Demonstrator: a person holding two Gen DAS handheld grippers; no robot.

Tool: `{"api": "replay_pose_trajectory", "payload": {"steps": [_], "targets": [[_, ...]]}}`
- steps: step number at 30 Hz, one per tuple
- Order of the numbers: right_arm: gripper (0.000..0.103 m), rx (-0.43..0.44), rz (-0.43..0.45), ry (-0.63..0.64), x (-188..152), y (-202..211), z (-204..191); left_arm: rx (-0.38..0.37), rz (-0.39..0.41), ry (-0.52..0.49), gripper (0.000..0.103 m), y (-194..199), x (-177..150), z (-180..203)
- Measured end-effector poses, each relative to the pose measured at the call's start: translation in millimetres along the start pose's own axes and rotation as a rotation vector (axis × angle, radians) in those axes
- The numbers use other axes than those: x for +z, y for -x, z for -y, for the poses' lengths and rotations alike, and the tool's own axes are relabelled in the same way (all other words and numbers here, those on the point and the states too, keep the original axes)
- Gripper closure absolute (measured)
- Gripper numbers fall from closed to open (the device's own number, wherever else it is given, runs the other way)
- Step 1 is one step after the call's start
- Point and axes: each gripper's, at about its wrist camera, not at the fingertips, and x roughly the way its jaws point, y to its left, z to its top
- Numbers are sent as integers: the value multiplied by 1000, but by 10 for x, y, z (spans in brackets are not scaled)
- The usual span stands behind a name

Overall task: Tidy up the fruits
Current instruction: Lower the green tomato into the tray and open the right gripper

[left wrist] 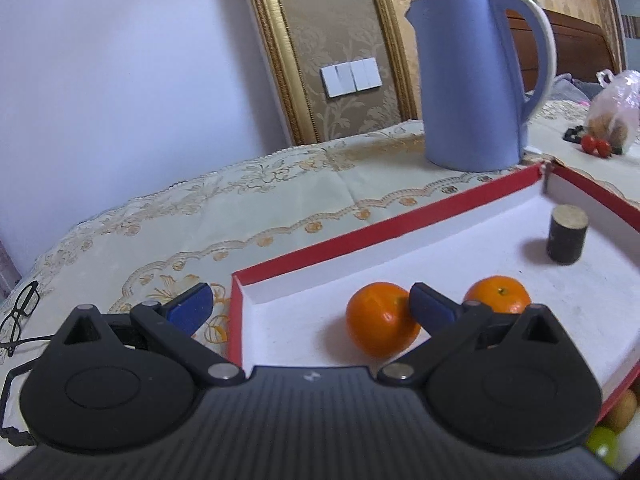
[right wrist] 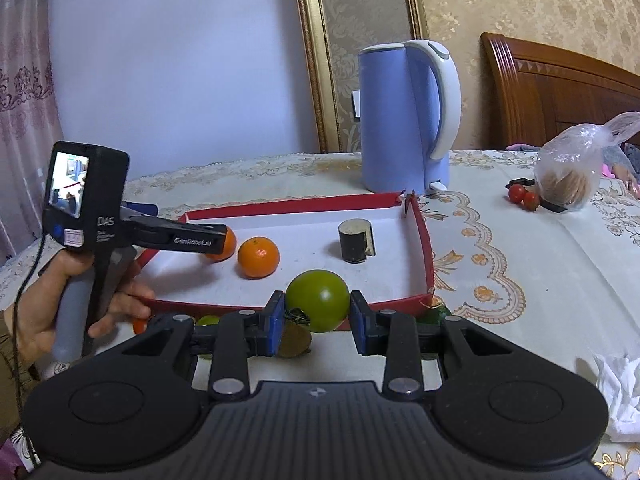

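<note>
A: Left wrist view. Left gripper: jaws wide apart, nothing held, one finger over the bench cloth, the other inside the red tray. Two oranges in the tray: near orange just beside the inner finger, far orange behind it. Dark cylinder upright toward the far corner. Blue kettle beyond the tray; glasses at the bench edge.

B: Right wrist view. Right gripper: clamped on the green fruit, held at the tray's near wall, not yet inside. Below the gripper, more fruit outside the tray: brown piece, bits of green and red, mostly hidden. Two small red fruits by the plastic bag, well apart from the tray.

A: Status?

B: Judged partway. Two oranges placed; green fruit in transit; several pieces left on the bench.
</note>
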Motion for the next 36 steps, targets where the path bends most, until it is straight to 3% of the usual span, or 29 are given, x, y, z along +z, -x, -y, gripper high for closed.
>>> {"api": "replay_pose_trajectory", "payload": {"steps": [10, 13, 17, 21, 29, 36], "targets": [[70, -9, -34, -5, 121, -240, 30, -51, -26, 21, 0, 44, -57, -88], [70, -23, -38, 0, 175, -313, 18, -30, 9, 31, 0, 131, -70, -88], [70, -25, -38, 8, 212, -355, -10, -35, 54, 128, 0, 383, -44, -193], [70, -19, -29, 12, 238, -359, -40, -44, 34, 235, 0, 718, -60, -290], [70, -22, -47, 28, 366, -617, -164, -3, 64, 254, 0, 1358, -443, -90], [70, -71, -52, 19, 546, -951, -242, 25, 62, 248, 0, 1567, -696, -18]]}}
